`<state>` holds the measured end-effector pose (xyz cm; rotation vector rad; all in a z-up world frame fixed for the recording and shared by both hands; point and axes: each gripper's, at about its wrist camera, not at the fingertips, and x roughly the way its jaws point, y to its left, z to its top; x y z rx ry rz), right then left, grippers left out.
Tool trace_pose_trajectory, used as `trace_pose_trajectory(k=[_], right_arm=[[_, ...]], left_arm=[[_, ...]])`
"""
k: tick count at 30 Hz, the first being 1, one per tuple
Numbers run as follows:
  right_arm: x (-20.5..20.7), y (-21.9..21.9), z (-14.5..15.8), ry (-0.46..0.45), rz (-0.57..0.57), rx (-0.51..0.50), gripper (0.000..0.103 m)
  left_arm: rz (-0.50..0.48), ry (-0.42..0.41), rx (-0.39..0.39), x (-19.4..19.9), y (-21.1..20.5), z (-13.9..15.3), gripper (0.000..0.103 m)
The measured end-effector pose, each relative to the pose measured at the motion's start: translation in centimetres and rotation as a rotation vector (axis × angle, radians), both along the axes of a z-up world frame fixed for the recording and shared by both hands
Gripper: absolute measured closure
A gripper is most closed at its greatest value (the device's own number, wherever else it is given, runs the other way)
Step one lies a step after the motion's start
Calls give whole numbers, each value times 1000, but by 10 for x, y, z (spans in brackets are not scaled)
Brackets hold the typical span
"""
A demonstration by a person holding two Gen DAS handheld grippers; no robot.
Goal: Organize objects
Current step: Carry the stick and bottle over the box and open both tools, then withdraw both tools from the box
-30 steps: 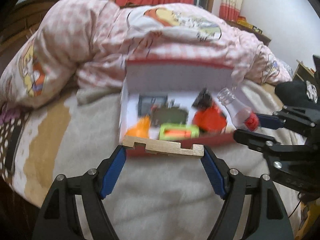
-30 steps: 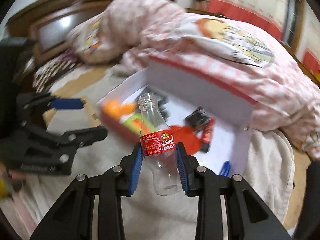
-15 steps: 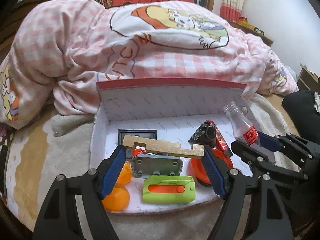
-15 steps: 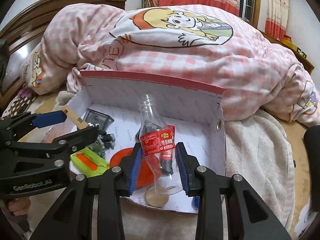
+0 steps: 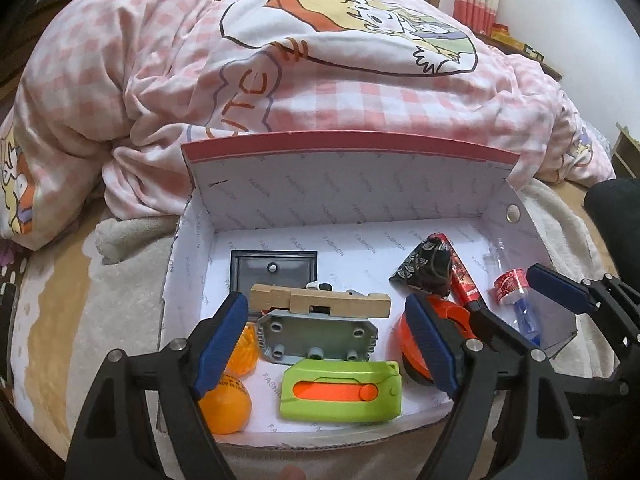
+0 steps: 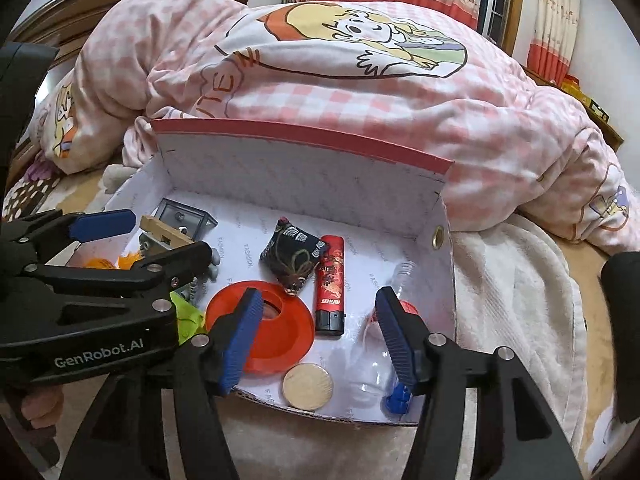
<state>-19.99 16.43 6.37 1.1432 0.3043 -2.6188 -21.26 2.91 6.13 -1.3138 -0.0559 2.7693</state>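
Note:
A white cardboard box with a red rim (image 5: 352, 148) (image 6: 304, 140) lies open on the bed. My left gripper (image 5: 326, 332) is open over the box; the notched wooden block (image 5: 320, 300) lies loose on a grey plastic part (image 5: 316, 338), clear of both pads. It also shows in the right wrist view (image 6: 164, 232). My right gripper (image 6: 320, 340) is open. The clear bottle with a red label (image 5: 510, 288) (image 6: 376, 344) lies in the box's right corner between and below its fingers.
The box also holds a green and orange case (image 5: 340, 390), orange balls (image 5: 226, 404), an orange disc (image 6: 276, 328), a red lighter (image 6: 330, 284), a black pouch (image 6: 294, 254), a wooden disc (image 6: 308, 386) and a grey frame (image 5: 274, 270). A pink checked quilt (image 5: 320, 60) is heaped behind.
Both grippers moved in over the box and opened. The wooden block dropped onto the grey part. The bottle went from upright in my right gripper to lying in the box's right corner.

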Motion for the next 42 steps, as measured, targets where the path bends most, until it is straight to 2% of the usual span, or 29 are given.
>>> trace_pose_trajectory(k=[7, 13, 19, 32, 37, 42], right_arm=[[11, 7, 7, 13, -45, -39, 43], [27, 9, 16, 18, -51, -61, 43], [49, 10, 18, 1, -43, -69, 43], [92, 12, 14, -33, -29, -89, 43], [100, 14, 5, -65, -33, -85, 43], [110, 17, -3, -59, -52, -99, 43]], left_arm=[[31, 10, 40, 12, -8, 8, 21], [29, 52, -3, 33, -7, 22, 21], [19, 51, 3, 58, -8, 27, 21], [36, 61, -4, 104, -14, 27, 21], [47, 29, -5, 114, -15, 18, 21], [50, 23, -45, 121, -12, 7, 21]])
